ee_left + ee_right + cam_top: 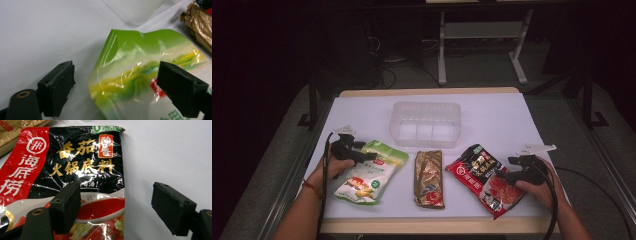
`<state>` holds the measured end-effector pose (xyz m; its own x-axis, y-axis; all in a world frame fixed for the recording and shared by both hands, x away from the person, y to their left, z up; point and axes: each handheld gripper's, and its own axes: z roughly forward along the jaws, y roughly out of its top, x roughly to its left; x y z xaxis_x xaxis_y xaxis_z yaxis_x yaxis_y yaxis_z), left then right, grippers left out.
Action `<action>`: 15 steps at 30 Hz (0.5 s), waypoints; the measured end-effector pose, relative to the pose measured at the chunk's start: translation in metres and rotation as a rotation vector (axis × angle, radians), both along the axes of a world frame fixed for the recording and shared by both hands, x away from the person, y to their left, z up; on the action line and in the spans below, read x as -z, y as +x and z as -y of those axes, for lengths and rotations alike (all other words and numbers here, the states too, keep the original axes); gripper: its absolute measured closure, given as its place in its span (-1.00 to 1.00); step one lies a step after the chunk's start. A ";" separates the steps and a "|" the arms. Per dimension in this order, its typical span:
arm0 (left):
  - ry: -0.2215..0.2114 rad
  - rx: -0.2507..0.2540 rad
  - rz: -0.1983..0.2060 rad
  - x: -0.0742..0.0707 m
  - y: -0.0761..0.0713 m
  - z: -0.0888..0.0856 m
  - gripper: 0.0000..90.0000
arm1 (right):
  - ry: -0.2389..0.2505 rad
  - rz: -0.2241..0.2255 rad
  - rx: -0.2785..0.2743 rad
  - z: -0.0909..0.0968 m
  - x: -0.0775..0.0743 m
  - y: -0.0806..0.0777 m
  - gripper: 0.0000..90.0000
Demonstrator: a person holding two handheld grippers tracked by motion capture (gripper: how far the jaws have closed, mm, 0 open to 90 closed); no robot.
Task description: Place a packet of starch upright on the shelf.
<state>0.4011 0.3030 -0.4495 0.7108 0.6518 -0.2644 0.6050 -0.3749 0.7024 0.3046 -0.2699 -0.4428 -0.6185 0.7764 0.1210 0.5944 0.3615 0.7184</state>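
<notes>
A green and white packet point(367, 176) lies flat at the left of the white table. My left gripper point(371, 156) hovers over its upper left corner, jaws wide apart. In the left gripper view the green packet point(140, 75) has its curled edge in the gap of my left gripper point(115, 87), and neither pad presses on it. A red and black soup-base packet point(484, 177) lies at the right. My right gripper point(507, 167) is open over its right side. In the right gripper view the red and black packet point(75, 170) runs under the left jaw of my right gripper point(117, 207).
A clear plastic tub point(426, 123) stands empty at the middle back of the table. A gold and brown packet point(428, 178) lies between the other two packets, and its end point(198, 23) shows in the left gripper view. The table's front edge point(432, 225) is near my forearms.
</notes>
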 end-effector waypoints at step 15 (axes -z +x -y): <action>0.008 0.126 -0.026 -0.002 -0.007 0.011 0.21 | 0.029 -0.022 -0.007 0.005 0.000 -0.002 -0.49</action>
